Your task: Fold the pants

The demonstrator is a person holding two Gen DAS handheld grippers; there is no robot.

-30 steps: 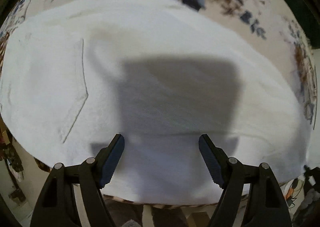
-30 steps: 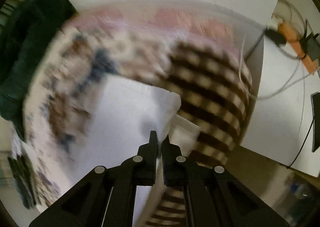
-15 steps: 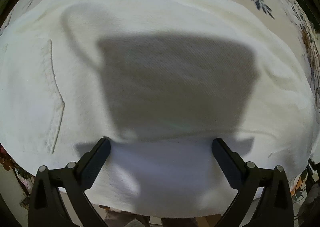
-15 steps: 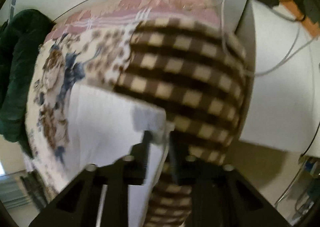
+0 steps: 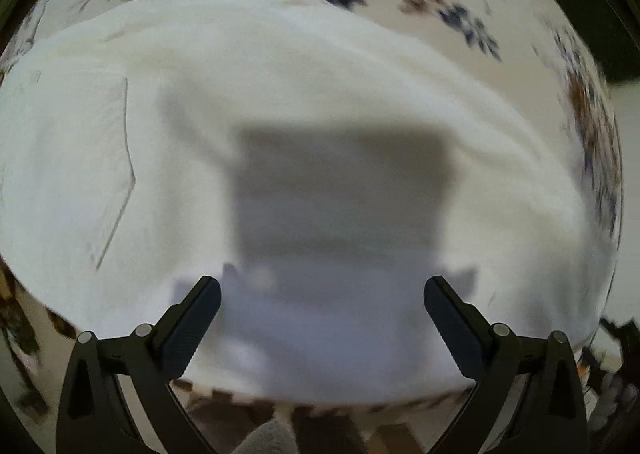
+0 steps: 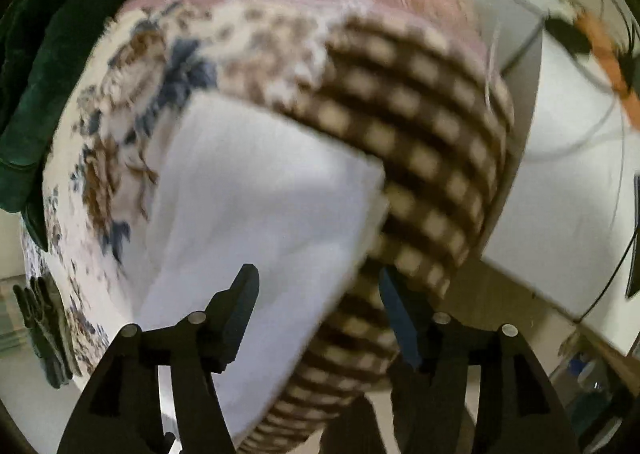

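Hanging straight above the white pants (image 5: 304,126), the left gripper (image 5: 322,294) has its jaws spread wide with nothing between them, its square shadow falling on the cloth. A stitched back pocket (image 5: 96,166) shows at the left of that view. The right gripper (image 6: 316,286) is opening its jaws over the pants' edge (image 6: 256,190), pads clear of the cloth. The folded pants lie flat on a floral bedspread (image 6: 120,94); beyond them sits a brown checked blanket (image 6: 420,126), then a dark green fabric heap (image 6: 48,54). No containers are visible.
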